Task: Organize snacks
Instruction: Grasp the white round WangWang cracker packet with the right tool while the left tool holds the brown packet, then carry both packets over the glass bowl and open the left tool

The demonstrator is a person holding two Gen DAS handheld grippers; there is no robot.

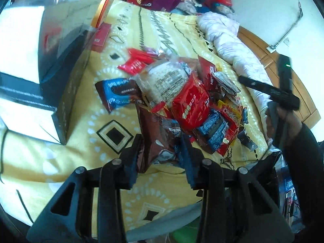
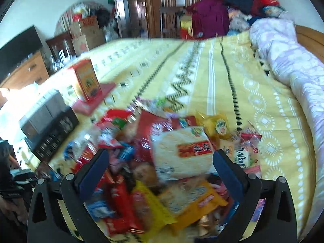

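brown packet clamped in left claw; right claw agape above "waf…" packet.

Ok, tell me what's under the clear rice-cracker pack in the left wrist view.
The rice-cracker pack lies on top of the heap, overlapping a red snack bag and a blue cookie pack. Anything directly beneath it is covered.
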